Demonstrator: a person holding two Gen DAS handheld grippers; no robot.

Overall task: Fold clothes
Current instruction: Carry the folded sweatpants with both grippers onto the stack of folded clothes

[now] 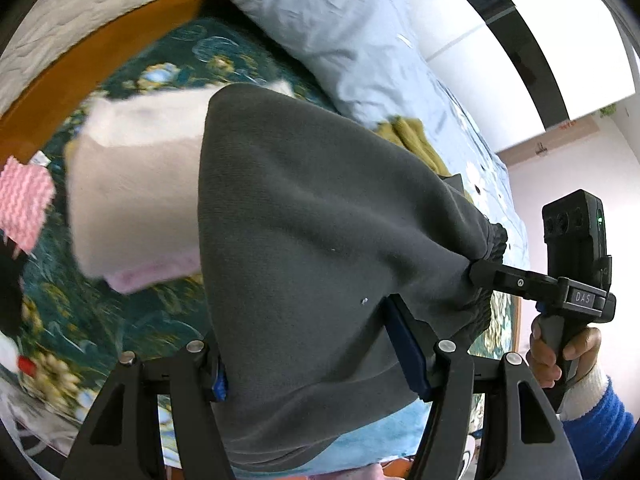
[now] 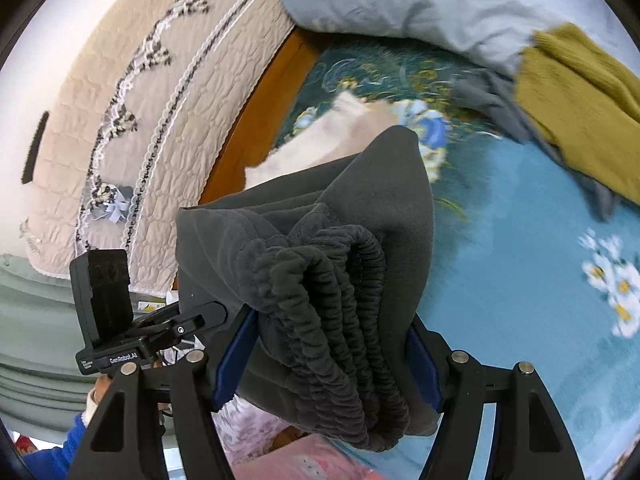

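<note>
The left gripper (image 1: 320, 344) is clamping a folded grey garment (image 1: 320, 208), a soft fleecy knit with a faint ribbed grain; its blue-padded fingers (image 1: 406, 350) are pressing on either side of the thick folded bundle, which is bulging up in a rounded, dome-like shape in front of the camera; the right gripper (image 2: 328, 360) is gripping the other end of the same grey garment (image 2: 360, 208), its blue pads (image 2: 234, 356) squeezing the gathered, corrugated elastic waistband (image 2: 340, 312), which is stacking up in several ridged layers between the jaws; the garment is hanging held between the two grippers, above the bed rather than lying on it; in the left wrist view the right gripper (image 1: 480, 270) is showing as a black finger biting into the waistband edge, with a hand (image 1: 560, 356) in a blue and white sleeve around its handle; beneath, a bedspread (image 2: 520, 260) in pale blue and dark teal with printed flowers is lying blurred; a folded cream garment (image 1: 132, 184), smooth and rectangular, is lying on it beside a pink zigzag-knit piece (image 1: 24, 208); a mustard ribbed knit (image 2: 580, 120) is lying crumpled near a pale blue pillow (image 1: 320, 28); a quilted beige headboard (image 2: 140, 120) with lace trim is curving behind an orange wooden frame (image 2: 256, 112)
</note>
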